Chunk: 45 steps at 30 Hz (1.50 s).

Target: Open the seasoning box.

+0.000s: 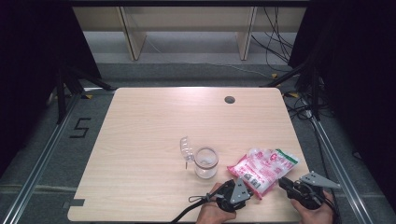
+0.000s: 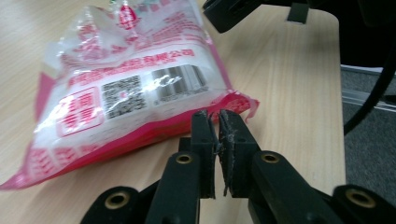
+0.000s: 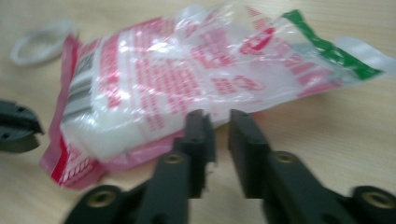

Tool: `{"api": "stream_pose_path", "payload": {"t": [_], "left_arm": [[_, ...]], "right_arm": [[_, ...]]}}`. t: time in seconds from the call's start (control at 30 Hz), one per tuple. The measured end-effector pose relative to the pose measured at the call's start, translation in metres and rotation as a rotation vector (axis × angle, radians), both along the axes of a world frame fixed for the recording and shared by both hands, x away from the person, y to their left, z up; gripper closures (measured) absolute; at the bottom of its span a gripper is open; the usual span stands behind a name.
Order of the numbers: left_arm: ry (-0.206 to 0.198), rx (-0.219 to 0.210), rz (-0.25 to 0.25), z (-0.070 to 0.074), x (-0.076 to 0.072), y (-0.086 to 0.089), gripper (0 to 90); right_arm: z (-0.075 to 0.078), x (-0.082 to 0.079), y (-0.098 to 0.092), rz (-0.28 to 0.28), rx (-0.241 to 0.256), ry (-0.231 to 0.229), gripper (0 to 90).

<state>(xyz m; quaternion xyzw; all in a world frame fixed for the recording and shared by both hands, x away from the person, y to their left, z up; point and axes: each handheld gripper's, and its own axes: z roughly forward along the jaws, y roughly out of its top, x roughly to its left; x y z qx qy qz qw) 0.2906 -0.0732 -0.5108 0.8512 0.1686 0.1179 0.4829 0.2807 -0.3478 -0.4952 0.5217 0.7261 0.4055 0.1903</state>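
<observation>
A pink and white plastic bag (image 1: 264,168) with a green top strip lies flat at the table's front right. My left gripper (image 1: 253,191) is at its near corner. In the left gripper view the jaws of that gripper (image 2: 214,115) stand almost together on the bag's (image 2: 130,88) pink bottom seam. My right gripper (image 1: 281,181) is at the bag's right edge. In the right gripper view this gripper (image 3: 220,117) is open by a narrow gap, just short of the bag (image 3: 187,79), with nothing between its fingers.
A clear round jar (image 1: 206,162) stands left of the bag, with a clear lid-like piece (image 1: 186,148) lying beside it. The table (image 1: 154,126) has a cable hole (image 1: 229,99) at the back. Its front edge runs just under both hands.
</observation>
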Motion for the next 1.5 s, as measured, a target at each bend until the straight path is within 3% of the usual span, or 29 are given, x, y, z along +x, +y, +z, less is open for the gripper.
{"api": "stream_pose_path", "payload": {"t": [0.07, 0.17, 0.23, 0.27, 0.3, 0.37, 0.4, 0.43, 0.47, 0.53, 0.57, 0.6, 0.63, 0.67, 0.7, 0.73, 0.77, 0.83, 0.9, 0.93, 1.03, 1.07, 1.13, 1.17, 1.2, 1.33, 1.37, 1.4, 1.5], "left_arm": [[0.002, -0.024, 0.023, 0.003, -0.001, 0.007, 79.8], [0.006, -0.013, 0.026, 0.007, -0.002, 0.018, 74.5], [0.006, -0.032, 0.038, 0.007, -0.003, 0.024, 70.7], [0.019, -0.025, 0.044, 0.008, -0.004, 0.028, 68.9], [0.024, -0.039, 0.048, 0.008, -0.005, 0.03, 67.4], [0.028, -0.061, 0.058, 0.007, -0.006, 0.033, 66.0], [0.022, -0.034, 0.057, 0.008, -0.005, 0.036, 65.1], [0.021, -0.041, 0.064, 0.007, -0.006, 0.037, 64.8], [0.029, -0.06, 0.069, 0.006, -0.006, 0.037, 64.5], [0.027, -0.05, 0.069, 0.006, -0.006, 0.039, 63.4], [0.034, -0.05, 0.073, 0.005, -0.007, 0.04, 63.3], [0.037, -0.055, 0.07, 0.005, -0.006, 0.04, 63.3], [0.029, -0.05, 0.068, 0.005, -0.006, 0.042, 63.1], [0.028, -0.047, 0.079, 0.006, -0.006, 0.042, 63.1], [0.03, -0.057, 0.076, 0.006, -0.006, 0.042, 63.0], [0.021, -0.042, 0.08, 0.006, -0.006, 0.044, 62.8], [0.034, -0.065, 0.084, 0.005, -0.006, 0.044, 62.6], [0.04, -0.062, 0.077, 0.006, -0.006, 0.045, 62.1], [0.035, -0.057, 0.087, 0.006, -0.006, 0.046, 61.3], [0.034, -0.062, 0.089, 0.005, -0.006, 0.046, 61.0], [0.034, -0.062, 0.089, 0.005, -0.007, 0.047, 60.0], [0.028, -0.037, 0.091, 0.004, -0.006, 0.049, 59.7], [0.04, -0.074, 0.096, 0.003, -0.007, 0.049, 59.0], [0.044, -0.07, 0.1, 0.003, -0.007, 0.049, 58.9], [0.039, -0.063, 0.099, 0.003, -0.006, 0.05, 58.7], [0.052, -0.085, 0.101, 0.003, -0.007, 0.051, 58.0], [0.038, -0.064, 0.106, 0.004, -0.007, 0.052, 57.9], [0.037, -0.061, 0.105, 0.004, -0.007, 0.052, 57.8], [0.036, -0.072, 0.107, 0.004, -0.007, 0.052, 57.4]], "right_arm": [[-0.001, 0.0, -0.002, -0.11, 0.099, 0.037, 52.0], [-0.003, 0.003, -0.011, -0.154, 0.136, 0.017, 42.2], [-0.006, 0.007, -0.015, -0.169, 0.19, 0.009, 37.6], [-0.007, 0.009, -0.017, -0.182, 0.21, 0.006, 37.1], [-0.008, 0.012, -0.017, -0.194, 0.26, 0.044, 38.4], [-0.01, 0.016, -0.02, -0.193, 0.249, 0.035, 37.6], [-0.011, 0.019, -0.02, -0.207, 0.266, 0.036, 36.9], [-0.012, 0.022, -0.023, -0.194, 0.252, 0.032, 36.7], [-0.012, 0.024, -0.02, -0.223, 0.308, 0.051, 35.9], [-0.015, 0.03, -0.022, -0.205, 0.294, 0.046, 35.5], [-0.015, 0.032, -0.019, -0.225, 0.327, 0.076, 35.3], [-0.016, 0.035, -0.02, -0.213, 0.314, 0.061, 35.0], [-0.016, 0.037, -0.019, -0.204, 0.309, 0.083, 34.4], [-0.017, 0.039, -0.016, -0.222, 0.314, 0.079, 34.5], [-0.02, 0.044, -0.016, -0.206, 0.28, 0.056, 34.8], [-0.019, 0.045, -0.015, -0.205, 0.292, 0.088, 35.0], [-0.019, 0.047, -0.012, -0.214, 0.315, 0.104, 36.0], [-0.02, 0.05, -0.011, -0.214, 0.314, 0.122, 37.2], [-0.021, 0.053, -0.009, -0.215, 0.341, 0.118, 39.9], [-0.023, 0.055, -0.01, -0.205, 0.323, 0.113, 41.2], [-0.024, 0.058, -0.008, -0.212, 0.344, 0.128, 45.7], [-0.023, 0.059, -0.007, -0.219, 0.346, 0.143, 48.1], [-0.025, 0.063, -0.007, -0.205, 0.338, 0.124, 51.8], [-0.025, 0.064, -0.006, -0.221, 0.334, 0.134, 52.6], [-0.026, 0.065, -0.008, -0.179, 0.345, 0.121, 54.5], [-0.027, 0.066, -0.005, -0.197, 0.357, 0.139, 58.6], [-0.029, 0.068, -0.008, -0.166, 0.327, 0.107, 60.3], [-0.024, 0.064, -0.001, -0.209, 0.405, 0.187, 61.2], [-0.022, 0.064, 0.0, -0.204, 0.397, 0.208, 63.6]]}}
